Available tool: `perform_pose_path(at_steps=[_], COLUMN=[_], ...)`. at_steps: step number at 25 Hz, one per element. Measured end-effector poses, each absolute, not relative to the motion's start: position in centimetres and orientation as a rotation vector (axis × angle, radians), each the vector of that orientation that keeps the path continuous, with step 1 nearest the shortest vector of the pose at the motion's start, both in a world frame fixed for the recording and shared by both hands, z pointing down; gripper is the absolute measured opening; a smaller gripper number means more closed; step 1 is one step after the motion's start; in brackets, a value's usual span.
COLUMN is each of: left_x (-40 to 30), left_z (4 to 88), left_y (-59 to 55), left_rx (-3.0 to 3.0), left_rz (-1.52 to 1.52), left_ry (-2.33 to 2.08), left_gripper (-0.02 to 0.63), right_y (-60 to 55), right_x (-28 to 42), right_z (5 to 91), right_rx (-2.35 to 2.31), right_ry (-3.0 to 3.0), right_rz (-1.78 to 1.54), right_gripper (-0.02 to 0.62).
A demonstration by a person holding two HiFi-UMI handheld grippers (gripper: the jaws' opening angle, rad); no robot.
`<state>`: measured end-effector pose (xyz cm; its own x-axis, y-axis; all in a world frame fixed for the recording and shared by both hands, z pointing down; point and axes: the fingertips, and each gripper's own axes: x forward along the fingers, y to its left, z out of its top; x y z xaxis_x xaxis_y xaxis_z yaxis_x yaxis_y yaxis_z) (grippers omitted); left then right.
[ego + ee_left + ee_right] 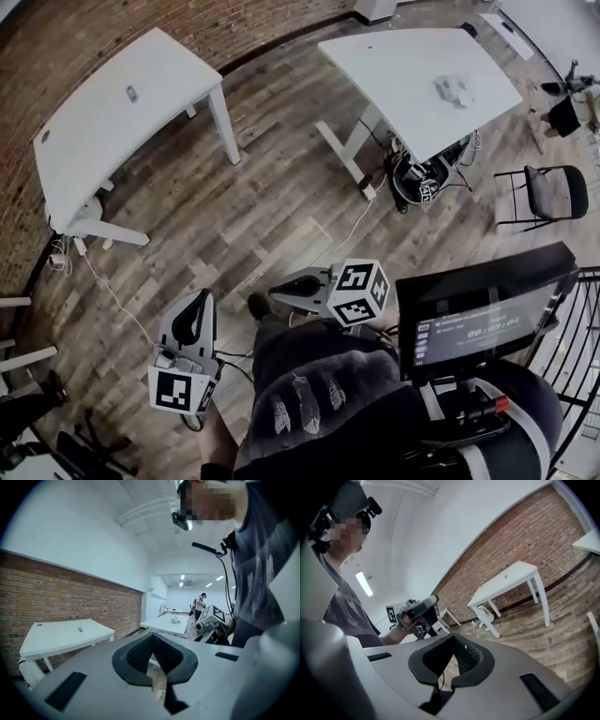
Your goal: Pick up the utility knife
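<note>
Both grippers hang low in front of my body, over the wooden floor. In the head view my left gripper [201, 298] is shut and empty, and so is my right gripper [276, 290] beside it. A small grey object [131, 93] lies on the white table at the left [94, 131]; it is too small to tell whether it is the utility knife. It shows again as the small grey object [80, 629] past my left gripper [153, 645]. My right gripper [453, 643] has nothing between its pads. Pale items [453, 90] lie on the right white table [403, 66].
A brick wall [56, 47] runs behind the left table. Cables and a black base [417, 178] sit under the right table, with a black chair [555, 192] beside it. A screen [483, 309] hangs off my chest rig. Another person [200, 603] stands far off.
</note>
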<state>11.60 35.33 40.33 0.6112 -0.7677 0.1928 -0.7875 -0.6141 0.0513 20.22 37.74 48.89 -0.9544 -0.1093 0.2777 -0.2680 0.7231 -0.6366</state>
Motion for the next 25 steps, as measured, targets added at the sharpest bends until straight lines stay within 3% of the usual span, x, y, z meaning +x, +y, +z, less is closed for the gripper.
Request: perform_pose_path(at_steps=[14, 25], left_x=[-1.7, 0.3], left_z=[42.3, 42.5], left_y=[34.0, 32.1], left_rx=[2.527, 2.547], left_rz=[0.105, 0.153], left_ry=[-1.498, -1.508], left_gripper=[-0.008, -0.008], right_y=[34.4, 32.2], right_x=[8.2, 7.7], right_z=[49.3, 50.5], right_rx=[0.106, 0.039], right_ry=[-2.632, -2.667], right_rz=[0.723, 0.646], right_gripper=[-0.003, -0.003])
